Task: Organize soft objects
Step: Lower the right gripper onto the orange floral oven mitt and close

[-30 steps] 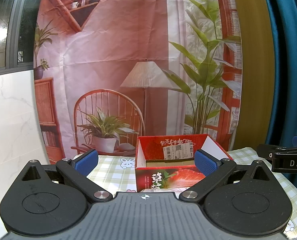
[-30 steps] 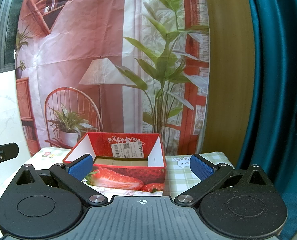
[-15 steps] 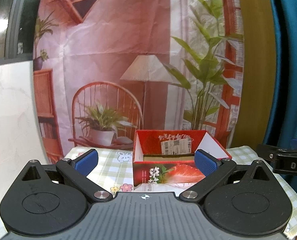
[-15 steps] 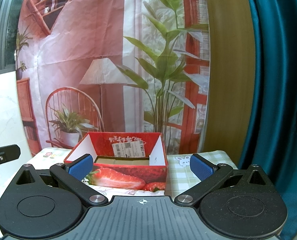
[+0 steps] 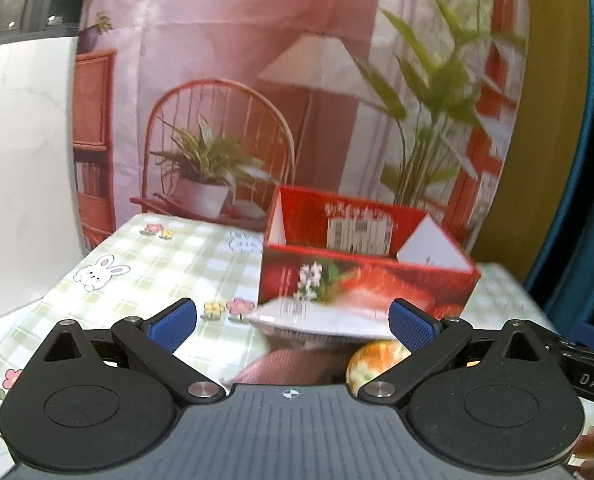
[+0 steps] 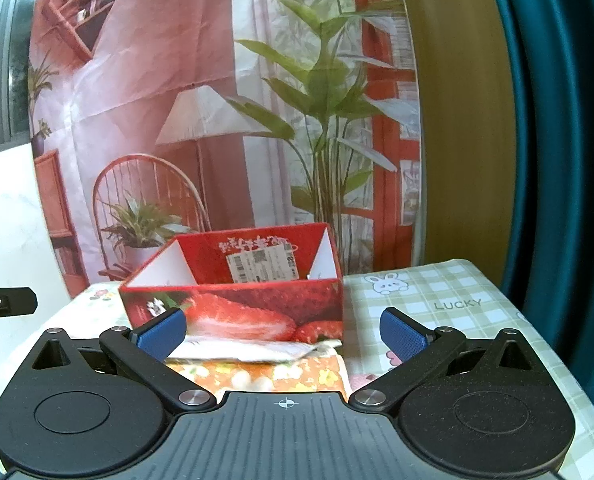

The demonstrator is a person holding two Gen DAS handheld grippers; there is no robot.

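Both grippers had dipped since the earlier frames. The left gripper point(image 5: 293, 322) and right gripper point(image 6: 283, 332) hung spread and empty over soft items, a pink cloth point(image 5: 293, 368) among them, before the red box point(image 6: 233, 304) on the bench point(image 6: 449, 300).

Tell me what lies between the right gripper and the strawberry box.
In the right wrist view, a white packet and an orange floral cloth lie between the open right gripper and the strawberry box.

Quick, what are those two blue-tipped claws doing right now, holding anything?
Left gripper: open, holding nothing.
Right gripper: open, holding nothing.
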